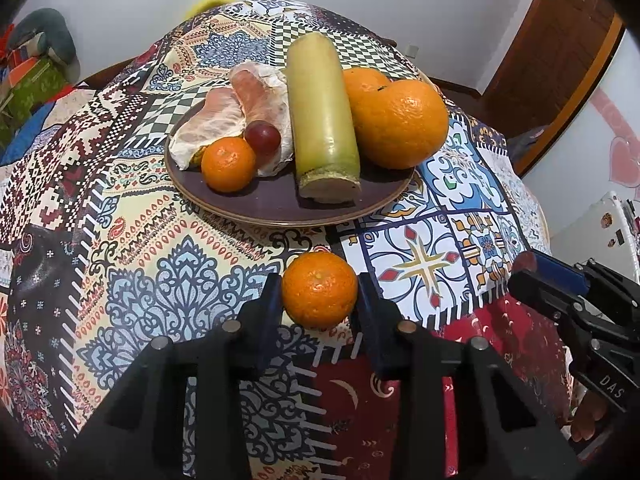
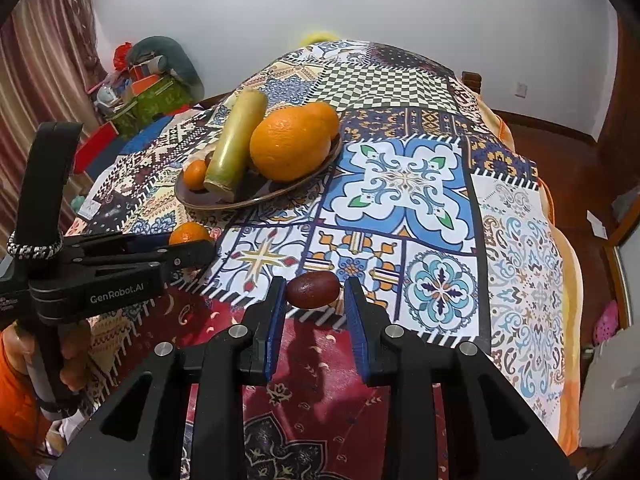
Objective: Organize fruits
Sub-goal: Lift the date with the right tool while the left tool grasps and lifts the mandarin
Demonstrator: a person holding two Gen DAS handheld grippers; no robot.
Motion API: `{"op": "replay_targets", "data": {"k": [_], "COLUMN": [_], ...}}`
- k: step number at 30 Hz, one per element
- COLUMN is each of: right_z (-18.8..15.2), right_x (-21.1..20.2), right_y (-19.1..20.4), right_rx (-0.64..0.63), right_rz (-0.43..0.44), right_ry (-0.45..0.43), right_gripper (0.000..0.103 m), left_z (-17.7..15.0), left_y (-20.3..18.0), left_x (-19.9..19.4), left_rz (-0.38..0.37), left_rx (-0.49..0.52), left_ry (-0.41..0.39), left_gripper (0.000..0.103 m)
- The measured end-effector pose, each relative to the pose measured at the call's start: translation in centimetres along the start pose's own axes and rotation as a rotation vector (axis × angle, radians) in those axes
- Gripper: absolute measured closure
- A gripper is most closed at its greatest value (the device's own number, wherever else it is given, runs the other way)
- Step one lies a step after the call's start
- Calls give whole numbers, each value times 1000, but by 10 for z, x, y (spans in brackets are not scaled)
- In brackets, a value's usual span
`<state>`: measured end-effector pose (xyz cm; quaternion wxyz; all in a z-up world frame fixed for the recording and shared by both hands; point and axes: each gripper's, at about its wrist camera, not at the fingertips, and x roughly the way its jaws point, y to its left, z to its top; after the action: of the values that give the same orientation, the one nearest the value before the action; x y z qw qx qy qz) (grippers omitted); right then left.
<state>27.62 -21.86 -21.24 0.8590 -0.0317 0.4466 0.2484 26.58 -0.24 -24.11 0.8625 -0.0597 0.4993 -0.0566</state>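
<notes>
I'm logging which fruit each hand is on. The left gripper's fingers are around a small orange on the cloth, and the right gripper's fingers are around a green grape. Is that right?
Not quite. The left gripper does have its fingers around the small orange, but the fruit between the right gripper's fingers is a dark red-brown oval fruit, not a green grape. The right wrist view shows it.

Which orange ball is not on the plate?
The small orange between the left tool's fingers sits on the tablecloth. The other small orange and the big oranges lie on the plate.
</notes>
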Motion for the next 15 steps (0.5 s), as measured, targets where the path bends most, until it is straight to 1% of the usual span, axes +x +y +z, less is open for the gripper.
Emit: {"op": "replay_targets", "data": {"k": [7, 15], "right_z": [11, 29], "right_x": [6, 18], "right_y": [13, 33], "right_rx": [-25, -64], "right_rz": [19, 44], "right_ry": [-5, -22], "right_gripper": [76, 76], "left_z": [0, 14], "left_y": [9, 32], "left_x": [-19, -41], "left_rz": [3, 6], "left_rx": [-1, -37], "left_ry": [-38, -101], "left_gripper": [66, 66]}}
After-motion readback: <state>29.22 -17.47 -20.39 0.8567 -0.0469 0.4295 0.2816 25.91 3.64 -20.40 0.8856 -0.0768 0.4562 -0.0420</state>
